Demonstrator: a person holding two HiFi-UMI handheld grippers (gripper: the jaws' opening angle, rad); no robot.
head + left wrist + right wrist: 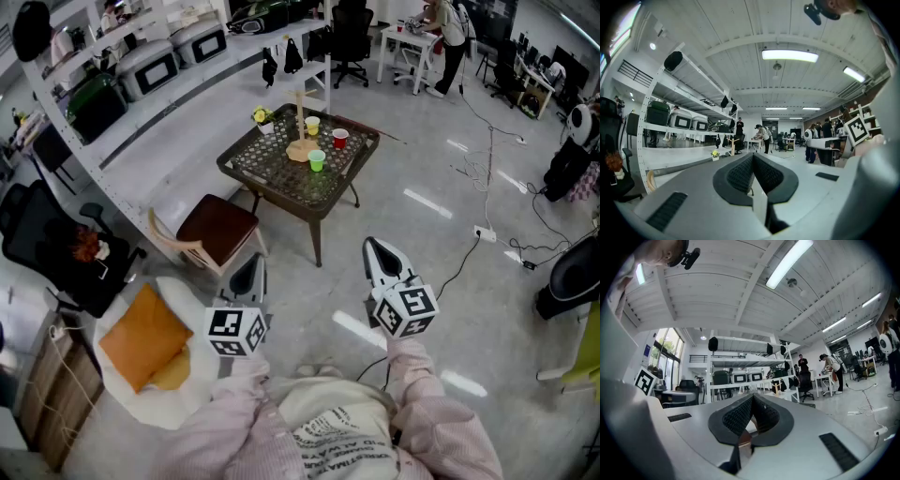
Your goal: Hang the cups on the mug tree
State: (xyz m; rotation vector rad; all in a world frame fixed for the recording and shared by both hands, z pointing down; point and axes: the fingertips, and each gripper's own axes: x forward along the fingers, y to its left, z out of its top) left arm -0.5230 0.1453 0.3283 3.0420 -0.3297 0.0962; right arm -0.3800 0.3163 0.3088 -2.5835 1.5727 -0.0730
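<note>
Three cups, one yellow cup (312, 125), one red cup (340, 138) and one green cup (317, 160), stand upright on the table (272, 173) around the mug tree (300, 117), well apart from both grippers. The left gripper (248, 269) and the right gripper (375, 248) are clenched on nothing. The cups look light and thin (probably plastic, easy to tip or squash), so I would pinch one gently at the rim wall

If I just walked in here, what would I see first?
First, the dark lattice table out on the grey floor, with a wooden mug tree and three bright cups beside it: a yellow cup, a red cup and a green cup. Closer in, the left gripper and right gripper point towards it, both shut and empty.
</note>
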